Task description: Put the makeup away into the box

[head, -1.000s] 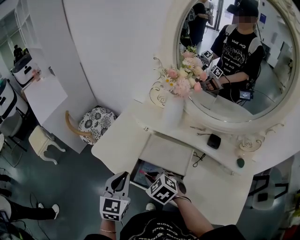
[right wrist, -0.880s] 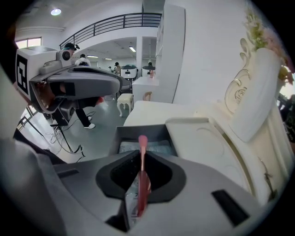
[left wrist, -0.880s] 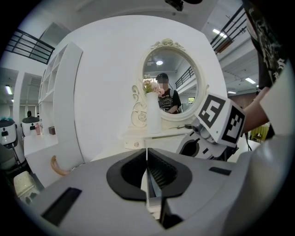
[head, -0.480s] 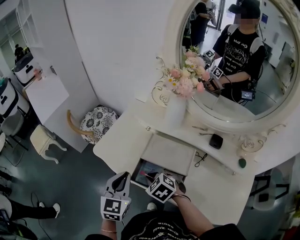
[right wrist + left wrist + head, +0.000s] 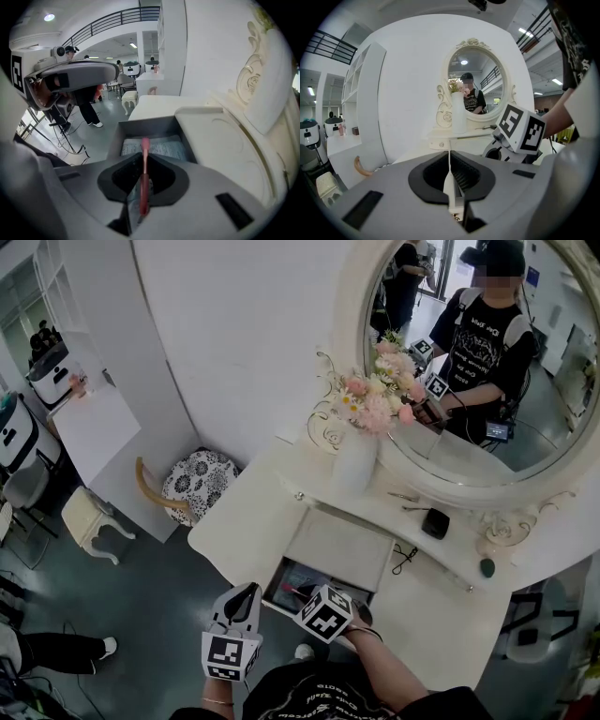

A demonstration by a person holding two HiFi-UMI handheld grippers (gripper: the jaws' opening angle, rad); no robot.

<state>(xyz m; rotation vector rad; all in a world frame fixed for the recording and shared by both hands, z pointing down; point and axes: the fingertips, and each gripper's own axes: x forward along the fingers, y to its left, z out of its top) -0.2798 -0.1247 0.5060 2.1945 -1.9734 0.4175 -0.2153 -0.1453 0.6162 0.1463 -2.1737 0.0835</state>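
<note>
Head view looks down on a white desk [image 5: 239, 526] with an open box [image 5: 281, 577] set in its front edge. Well to the left of the box, a stool [image 5: 192, 486] with a black and white seat stands on the floor.

Just left of the box is the left tool [image 5: 247, 592]. It is off the desk's front edge. In the left gripper view its two jaws are pressed together and nothing is between them.

At the box's front edge is the right tool [image 5: 302, 594], and it tips down toward the box. In the right gripper view its jaws are squeezed on a pink makeup stick [image 5: 144, 178]. The stick's round end pokes out past the jaws and hangs over the inside of the box, above some printed paper on the bottom. I cannot tell if the stick touches anything in there.

Behind the box stands a white vase [image 5: 354, 465] with pink flowers [image 5: 375, 399]. Behind and to the right of the box, a small black case [image 5: 434, 523] lies on the desk under a big round mirror [image 5: 525, 442].
</note>
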